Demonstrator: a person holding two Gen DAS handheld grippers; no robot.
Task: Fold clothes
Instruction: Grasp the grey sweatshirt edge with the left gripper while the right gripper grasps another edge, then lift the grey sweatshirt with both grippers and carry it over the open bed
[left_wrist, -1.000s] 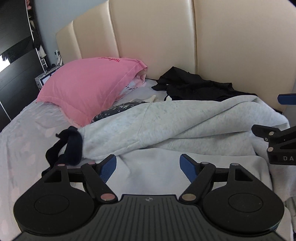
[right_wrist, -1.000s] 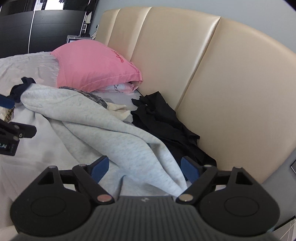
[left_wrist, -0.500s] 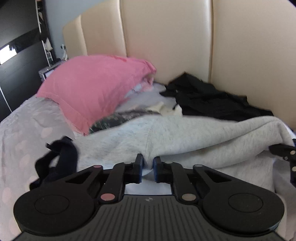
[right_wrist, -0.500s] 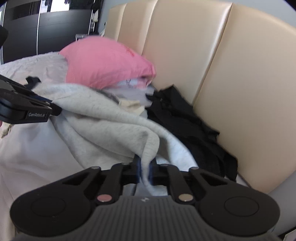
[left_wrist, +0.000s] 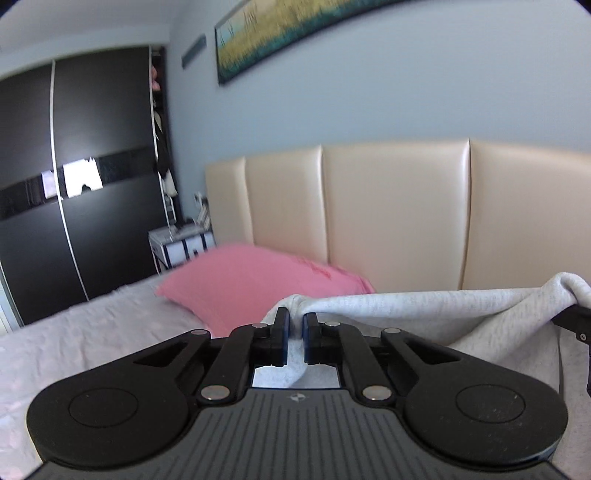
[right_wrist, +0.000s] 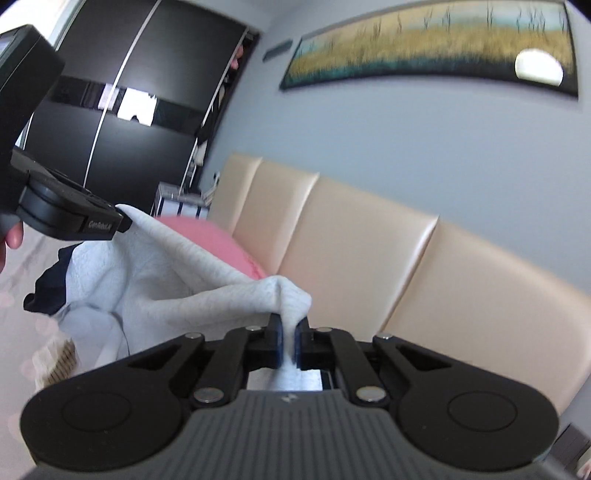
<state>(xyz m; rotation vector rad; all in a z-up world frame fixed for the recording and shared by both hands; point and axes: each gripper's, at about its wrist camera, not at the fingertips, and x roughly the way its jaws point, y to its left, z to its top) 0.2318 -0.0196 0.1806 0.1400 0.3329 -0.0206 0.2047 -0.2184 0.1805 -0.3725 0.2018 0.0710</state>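
A light grey sweatshirt (left_wrist: 424, 306) hangs stretched between both grippers above the bed. My left gripper (left_wrist: 294, 325) is shut on one pinched edge of it, with cloth bunched between the blue pads. My right gripper (right_wrist: 289, 332) is shut on another pinched edge of the sweatshirt (right_wrist: 177, 273). In the right wrist view the left gripper (right_wrist: 122, 221) shows at the left, holding the far end, and a dark cuff (right_wrist: 48, 291) dangles below it. In the left wrist view the right gripper's body pokes in at the right edge. The garment's lower part is hidden behind the gripper bodies.
A pink pillow (left_wrist: 258, 284) lies against the cream padded headboard (left_wrist: 395, 214). The pale bedsheet (left_wrist: 92, 332) spreads to the left. A black sliding wardrobe (left_wrist: 74, 206) and a small bedside stand (left_wrist: 181, 243) are at the left. A long painting (right_wrist: 424, 48) hangs on the grey wall.
Both grippers went from wide open to shut on the grey sweatshirt's edges, then rose and tilted up, lifting the sweatshirt off the bed. The black clothes have dropped out of view.
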